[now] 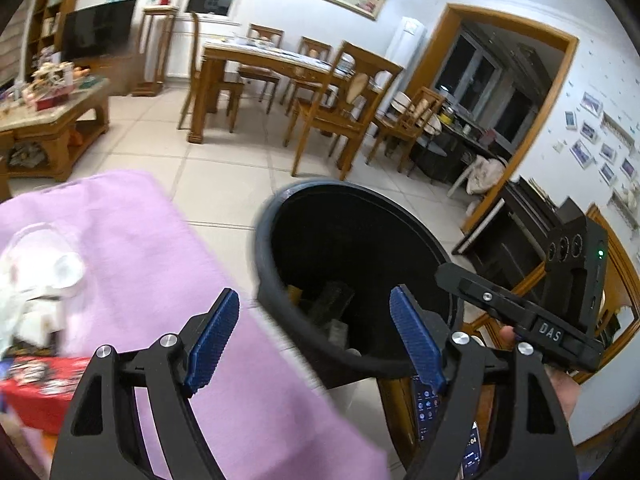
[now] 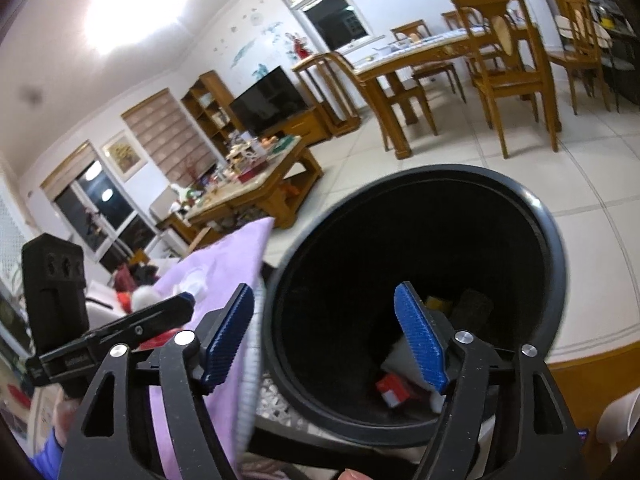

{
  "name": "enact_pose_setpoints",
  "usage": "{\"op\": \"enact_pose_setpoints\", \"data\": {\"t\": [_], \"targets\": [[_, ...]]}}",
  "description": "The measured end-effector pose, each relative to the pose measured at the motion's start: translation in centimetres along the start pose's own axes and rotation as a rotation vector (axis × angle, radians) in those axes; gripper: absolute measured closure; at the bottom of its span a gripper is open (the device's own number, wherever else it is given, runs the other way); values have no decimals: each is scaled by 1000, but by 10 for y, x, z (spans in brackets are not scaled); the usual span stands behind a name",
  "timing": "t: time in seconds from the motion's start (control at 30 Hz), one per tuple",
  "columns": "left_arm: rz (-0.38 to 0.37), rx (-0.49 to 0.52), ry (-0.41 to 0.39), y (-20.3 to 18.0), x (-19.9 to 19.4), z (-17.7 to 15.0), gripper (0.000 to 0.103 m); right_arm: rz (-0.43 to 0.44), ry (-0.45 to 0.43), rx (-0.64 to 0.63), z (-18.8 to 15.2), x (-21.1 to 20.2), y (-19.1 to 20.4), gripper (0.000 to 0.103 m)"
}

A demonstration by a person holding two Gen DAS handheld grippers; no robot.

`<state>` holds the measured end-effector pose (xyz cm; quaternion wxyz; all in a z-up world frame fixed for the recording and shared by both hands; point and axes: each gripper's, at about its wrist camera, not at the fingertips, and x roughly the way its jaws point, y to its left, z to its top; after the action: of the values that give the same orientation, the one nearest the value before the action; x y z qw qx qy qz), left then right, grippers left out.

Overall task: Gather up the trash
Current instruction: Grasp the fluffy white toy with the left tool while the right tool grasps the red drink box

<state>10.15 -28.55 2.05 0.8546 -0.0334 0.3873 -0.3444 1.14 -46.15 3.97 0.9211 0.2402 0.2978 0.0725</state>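
Observation:
A black round trash bin stands beside a surface covered by a purple cloth; it also shows in the right wrist view. Inside lie a red-and-white box, white paper and dark items. My left gripper is open and empty over the bin's near rim. My right gripper is open and empty above the bin's mouth. Crumpled white tissue and clear plastic lie on the cloth at left, with a red package below.
A cluttered wooden coffee table stands far left. A dining table with chairs stands behind on the tiled floor. A phone lies under the left gripper. The right hand's gripper is close on the right.

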Motion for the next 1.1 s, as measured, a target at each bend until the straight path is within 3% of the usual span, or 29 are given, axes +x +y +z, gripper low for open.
{"op": "enact_pose_setpoints", "data": {"t": [0.2,0.33,0.37,0.4,0.5,0.6,0.7,0.83,0.93,0.97,1.0,1.07,1.1], "targets": [[107,-96,-91,74,-61,-2,25,63,48,-94,0,30,69,22],[254,-176,-145,136,-102,-7,24,121,108,-162,-7,61,123,9],[296,-199,-153,153,-111,-8,19,135,121,-173,-10,67,134,5],[335,-216,-160,167,-118,-9,15,156,143,-187,-13,78,151,5],[410,-255,-152,201,-127,-9,15,164,206,-231,-21,107,192,5],[437,-273,-105,232,-122,-7,15,151,267,-289,-36,135,236,5],[450,-289,-52,254,-111,-4,15,86,318,-351,-57,158,267,5],[447,-293,-18,269,-101,-2,15,-37,368,-419,-78,186,287,5],[420,-315,-9,277,-100,-11,16,-79,386,-430,-87,201,295,5],[411,-320,-8,280,-98,-13,20,-87,386,-430,-89,205,296,5],[401,-322,-4,282,-98,-16,38,-94,386,-432,-91,208,294,5],[373,-333,12,286,-95,-20,52,-98,374,-429,-94,214,291,5],[356,-342,12,288,-96,-22,53,-95,370,-426,-94,216,291,5]]}}
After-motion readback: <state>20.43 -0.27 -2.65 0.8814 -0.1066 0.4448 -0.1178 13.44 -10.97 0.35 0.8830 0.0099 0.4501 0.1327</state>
